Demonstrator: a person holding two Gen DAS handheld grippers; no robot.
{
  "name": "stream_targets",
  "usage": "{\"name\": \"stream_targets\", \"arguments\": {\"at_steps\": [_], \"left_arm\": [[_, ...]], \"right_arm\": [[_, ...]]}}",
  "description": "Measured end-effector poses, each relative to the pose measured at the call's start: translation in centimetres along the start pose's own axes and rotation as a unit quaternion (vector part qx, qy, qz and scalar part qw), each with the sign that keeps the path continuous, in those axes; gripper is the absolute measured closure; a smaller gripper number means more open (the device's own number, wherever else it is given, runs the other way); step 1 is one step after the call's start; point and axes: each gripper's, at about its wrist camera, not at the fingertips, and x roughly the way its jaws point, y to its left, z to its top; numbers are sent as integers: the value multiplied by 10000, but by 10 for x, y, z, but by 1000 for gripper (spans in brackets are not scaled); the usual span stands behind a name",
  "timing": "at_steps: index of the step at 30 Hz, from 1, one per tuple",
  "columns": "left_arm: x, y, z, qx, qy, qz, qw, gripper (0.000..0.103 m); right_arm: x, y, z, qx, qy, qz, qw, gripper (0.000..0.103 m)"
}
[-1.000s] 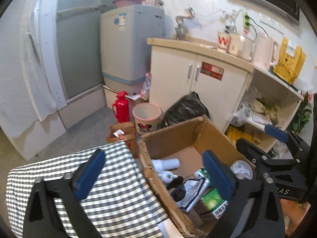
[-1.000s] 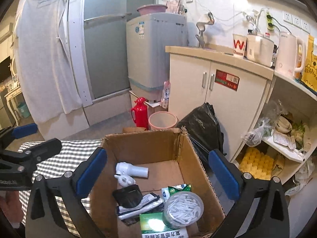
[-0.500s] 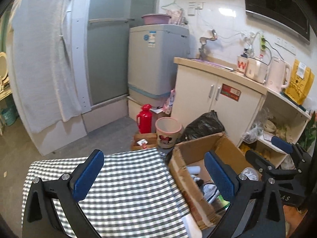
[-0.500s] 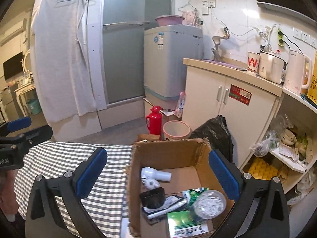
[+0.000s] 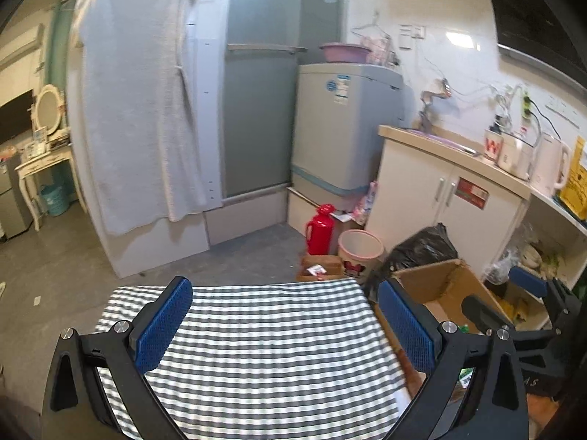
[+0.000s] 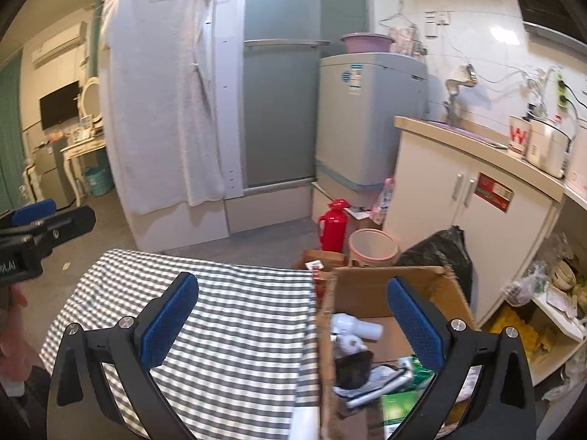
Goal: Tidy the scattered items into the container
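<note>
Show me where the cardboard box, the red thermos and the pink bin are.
cardboard box [image 6: 367, 286]: right wrist view, inside of its far wall.
red thermos [image 6: 333, 228]: right wrist view, middle of its body.
pink bin [image 5: 361, 256]: left wrist view, front of its side.

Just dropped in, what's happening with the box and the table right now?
A person holds a tool in each hand, and both the left tool and the right tool are open and carrying nothing. The cardboard box sits at the right edge of the checked tablecloth and already holds a white bottle, a dark object and green packets. No loose items show on the visible part of the cloth, so the tidying looks about done.
</note>
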Motion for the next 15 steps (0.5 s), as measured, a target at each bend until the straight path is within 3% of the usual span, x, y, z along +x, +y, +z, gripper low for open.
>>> {"name": "stream_targets", "arguments": {"at_steps": [15], "left_arm": [[-5, 71, -15, -306, 92, 559, 9979, 0]], "right_arm": [[20, 71, -2, -279, 51, 457, 9986, 0]]}}
